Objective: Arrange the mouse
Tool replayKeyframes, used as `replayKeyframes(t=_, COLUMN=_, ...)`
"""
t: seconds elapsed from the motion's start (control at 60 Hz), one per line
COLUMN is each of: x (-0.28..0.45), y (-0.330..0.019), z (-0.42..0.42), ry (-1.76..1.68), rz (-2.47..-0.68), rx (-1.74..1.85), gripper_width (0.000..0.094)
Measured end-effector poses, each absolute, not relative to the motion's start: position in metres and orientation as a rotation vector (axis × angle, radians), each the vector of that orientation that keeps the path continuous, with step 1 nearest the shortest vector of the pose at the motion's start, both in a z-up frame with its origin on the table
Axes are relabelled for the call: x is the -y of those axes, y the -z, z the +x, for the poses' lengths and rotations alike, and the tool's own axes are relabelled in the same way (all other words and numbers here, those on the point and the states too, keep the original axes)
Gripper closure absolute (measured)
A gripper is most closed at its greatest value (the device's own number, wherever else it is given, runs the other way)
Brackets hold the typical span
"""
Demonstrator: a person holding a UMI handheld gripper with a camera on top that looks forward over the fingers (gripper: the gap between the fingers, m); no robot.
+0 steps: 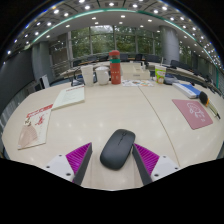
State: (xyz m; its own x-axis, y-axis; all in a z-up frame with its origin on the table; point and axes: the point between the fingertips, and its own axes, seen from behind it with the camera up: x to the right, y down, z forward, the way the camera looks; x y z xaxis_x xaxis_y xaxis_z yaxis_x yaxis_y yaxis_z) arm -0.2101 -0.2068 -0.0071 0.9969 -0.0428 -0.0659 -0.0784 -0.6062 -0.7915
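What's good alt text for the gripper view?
A black mouse rests on a pale table between the open gripper fingers, with a gap on each side. Beyond it stand an orange bottle and papers, with an office behind.

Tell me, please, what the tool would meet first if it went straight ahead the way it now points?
The black mouse: it lies on the table between the open tool's fingers, seemingly untouched, right in that line. Beyond it the tabletop looks bare for some way.
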Motion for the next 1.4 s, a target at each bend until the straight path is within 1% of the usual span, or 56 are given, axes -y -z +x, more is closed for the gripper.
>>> replayKeyframes(t=0.083, x=0.195, y=0.009, z=-0.211, ry=-0.027, rz=-2.223, rx=-0.066, gripper_width=0.0174)
replayKeyframes(t=0.167, x=0.188, y=0.010, z=-0.211, ry=0.008, rz=-2.224, rx=-0.053, gripper_width=0.0259)
replayKeyframes(t=0.217, x=0.185, y=0.012, z=-0.208, ry=0.042, rz=-2.227, rx=-0.037, gripper_width=0.0350)
replayKeyframes(t=0.25, x=0.182, y=0.012, z=-0.208, ry=0.053, rz=-2.224, rx=-0.026, gripper_width=0.0448)
replayKeyframes(t=0.267, x=0.182, y=0.012, z=-0.210, ry=0.043, rz=-2.226, rx=-0.024, gripper_width=0.0466)
replayKeyframes(t=0.367, x=0.181, y=0.012, z=-0.212, ry=0.043, rz=-2.237, rx=-0.008, gripper_width=0.0501)
replayKeyframes(t=0.517, x=0.180, y=0.012, z=-0.213, ry=0.041, rz=-2.256, rx=0.058, gripper_width=0.0599)
replayKeyframes(t=0.617, x=0.182, y=0.006, z=-0.212, ry=-0.004, rz=-2.271, rx=0.063, gripper_width=0.0608)
replayKeyframes(t=0.65, x=0.181, y=-0.005, z=-0.209, ry=-0.020, rz=-2.261, rx=0.048, gripper_width=0.0607)
replayKeyframes(t=0.717, x=0.175, y=-0.038, z=-0.201, ry=-0.053, rz=-2.219, rx=0.039, gripper_width=0.0607)
replayKeyframes(t=0.817, x=0.163, y=-0.106, z=-0.177, ry=-0.106, rz=-2.115, rx=0.019, gripper_width=0.0607)
replayKeyframes(t=0.933, x=0.140, y=-0.176, z=-0.115, ry=-0.103, rz=-2.008, rx=-0.033, gripper_width=0.0608)
replayKeyframes(t=1.017, x=0.122, y=-0.211, z=-0.056, ry=-0.072, rz=-1.956, rx=-0.081, gripper_width=0.0609)
replayKeyframes(t=1.067, x=0.114, y=-0.221, z=-0.016, ry=-0.014, rz=-1.931, rx=-0.082, gripper_width=0.0608)
replayKeyframes(t=1.133, x=0.104, y=-0.214, z=0.038, ry=0.054, rz=-1.929, rx=-0.086, gripper_width=0.0610)
replayKeyframes(t=1.183, x=0.098, y=-0.199, z=0.072, ry=0.075, rz=-1.949, rx=-0.106, gripper_width=0.0608)
replayKeyframes(t=1.267, x=0.094, y=-0.153, z=0.125, ry=0.110, rz=-2.005, rx=-0.120, gripper_width=0.0610)
replayKeyframes(t=1.4, x=0.094, y=-0.064, z=0.187, ry=0.147, rz=-2.134, rx=-0.152, gripper_width=0.0609)
